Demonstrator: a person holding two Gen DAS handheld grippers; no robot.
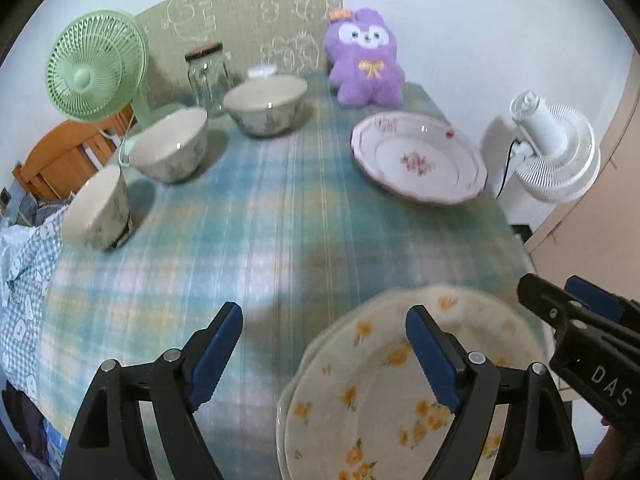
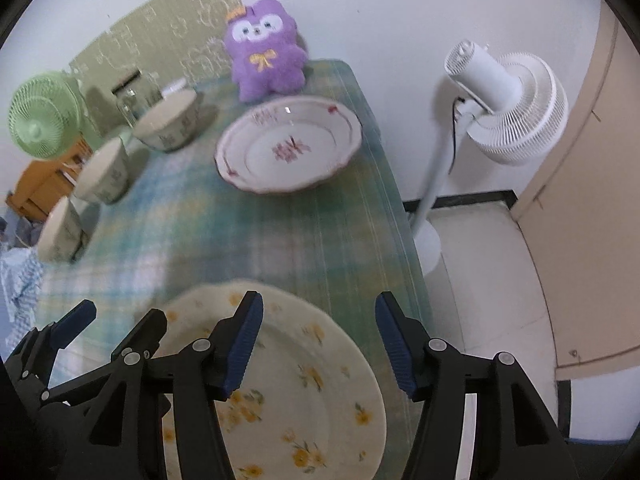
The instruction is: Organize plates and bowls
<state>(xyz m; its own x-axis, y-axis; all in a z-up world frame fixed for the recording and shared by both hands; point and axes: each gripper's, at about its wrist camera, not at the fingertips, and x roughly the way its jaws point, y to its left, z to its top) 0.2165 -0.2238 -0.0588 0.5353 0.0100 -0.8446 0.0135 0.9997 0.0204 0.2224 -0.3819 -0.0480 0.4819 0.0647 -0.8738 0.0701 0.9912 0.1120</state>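
Looked like a lived-in home room: plaid tablecloth (image 1: 256, 208) over a table, purple plush toy (image 1: 366, 60) against the wall, green desk fan (image 1: 94, 66), white standing fan (image 2: 508, 104), floral crockery, clothes heaped at the left.

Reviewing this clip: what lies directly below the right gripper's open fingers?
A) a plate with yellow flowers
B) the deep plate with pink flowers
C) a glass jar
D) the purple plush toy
A. In the right wrist view the right gripper has its fingers spread over the yellow-flowered plate at the near table edge, while the pink-flowered plate, glass jar and purple plush toy sit farther back.
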